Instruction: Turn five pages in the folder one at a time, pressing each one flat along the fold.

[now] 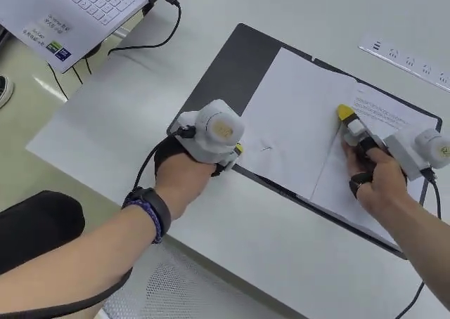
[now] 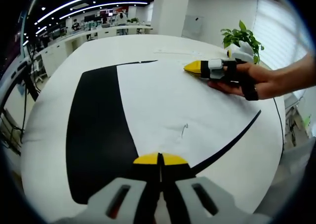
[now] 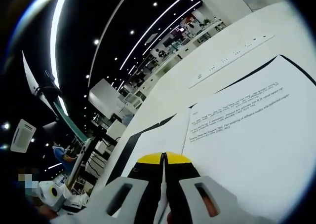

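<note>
Nearest in, the left gripper (image 2: 160, 159) has its yellow-tipped jaws closed together with nothing between them. It is parked at the near edge of the open black plastic folder (image 1: 232, 66), which lies flat on the white table (image 1: 140, 108). Across the blank white turned sheet (image 1: 295, 122), the right gripper (image 3: 163, 158), jaws also together and empty, presses down by the fold, beside the printed right-hand page (image 1: 397, 115). That paper looks thin, light and floppy, easy to crease, so I'd pinch a single sheet at its free outer corner. Beyond sit a white laptop (image 1: 91, 3) and a white power strip (image 1: 408, 59).
</note>
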A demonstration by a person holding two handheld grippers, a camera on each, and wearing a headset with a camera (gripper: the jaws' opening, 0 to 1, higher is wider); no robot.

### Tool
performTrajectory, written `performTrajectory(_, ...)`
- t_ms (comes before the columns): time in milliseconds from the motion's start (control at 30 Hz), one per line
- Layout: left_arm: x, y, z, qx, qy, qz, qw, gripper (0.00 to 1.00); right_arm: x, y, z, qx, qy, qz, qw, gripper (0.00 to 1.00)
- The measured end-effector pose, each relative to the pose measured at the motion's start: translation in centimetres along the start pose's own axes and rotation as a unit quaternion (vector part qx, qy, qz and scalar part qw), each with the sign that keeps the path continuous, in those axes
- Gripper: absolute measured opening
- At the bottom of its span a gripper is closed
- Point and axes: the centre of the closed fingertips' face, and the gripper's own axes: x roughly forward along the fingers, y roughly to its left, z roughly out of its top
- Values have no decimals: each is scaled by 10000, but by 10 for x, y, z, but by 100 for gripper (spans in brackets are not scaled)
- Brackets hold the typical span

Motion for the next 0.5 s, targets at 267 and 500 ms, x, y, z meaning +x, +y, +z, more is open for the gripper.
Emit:
performTrajectory(267, 0, -1, 0, -53, -24, -10, 10000, 0, -16, 9, -16, -49, 147, 28, 9999, 0)
performTrajectory(500, 0, -1, 1, -98, -31, -13, 9999, 0, -33, 21, -26, -8, 208, 3, 9998, 0)
